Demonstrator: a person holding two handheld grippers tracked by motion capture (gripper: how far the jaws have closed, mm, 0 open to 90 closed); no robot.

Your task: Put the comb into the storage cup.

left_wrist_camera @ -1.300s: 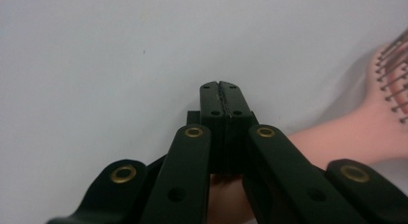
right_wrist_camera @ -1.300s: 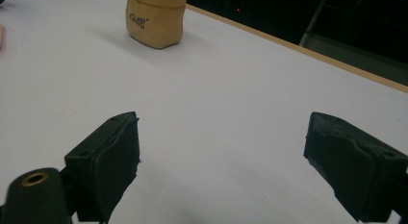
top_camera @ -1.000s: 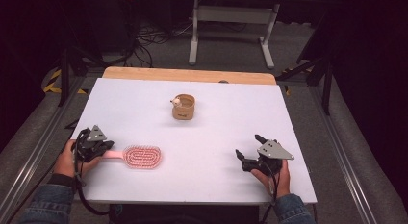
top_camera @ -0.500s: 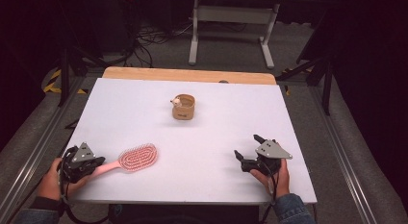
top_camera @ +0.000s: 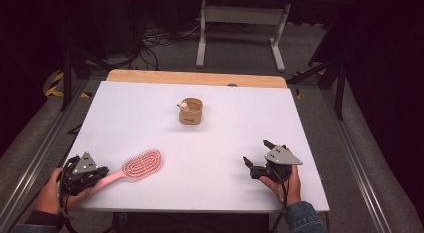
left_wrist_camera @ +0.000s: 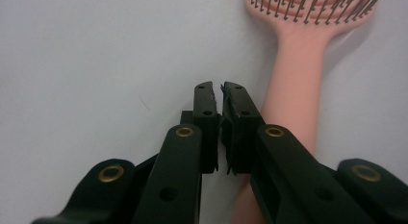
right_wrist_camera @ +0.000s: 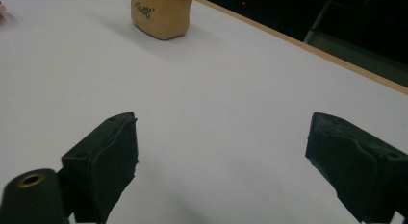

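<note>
A pink hairbrush [top_camera: 142, 164] lies slantwise near the table's front left, its head up and to the right. My left gripper [top_camera: 104, 171] sits at the handle's end. In the left gripper view the jaws [left_wrist_camera: 217, 87] stand a hair apart, having just opened a crack, with nothing between them. There the brush handle [left_wrist_camera: 293, 84] runs beside and under the right jaw. My right gripper [top_camera: 256, 152] rests at the front right, and in its own view the jaws [right_wrist_camera: 221, 132] are wide open over bare table.
A small tan cup [top_camera: 190, 112] [right_wrist_camera: 162, 12] with something pale at its rim stands mid-table toward the back. The white tabletop [top_camera: 250, 118] has a wooden strip along its far edge. Stands and cables crowd the dark floor beyond.
My left hand drew back toward the front left corner. The brush handle swung with it, so the brush now lies slanted instead of level. The right hand kept still.
</note>
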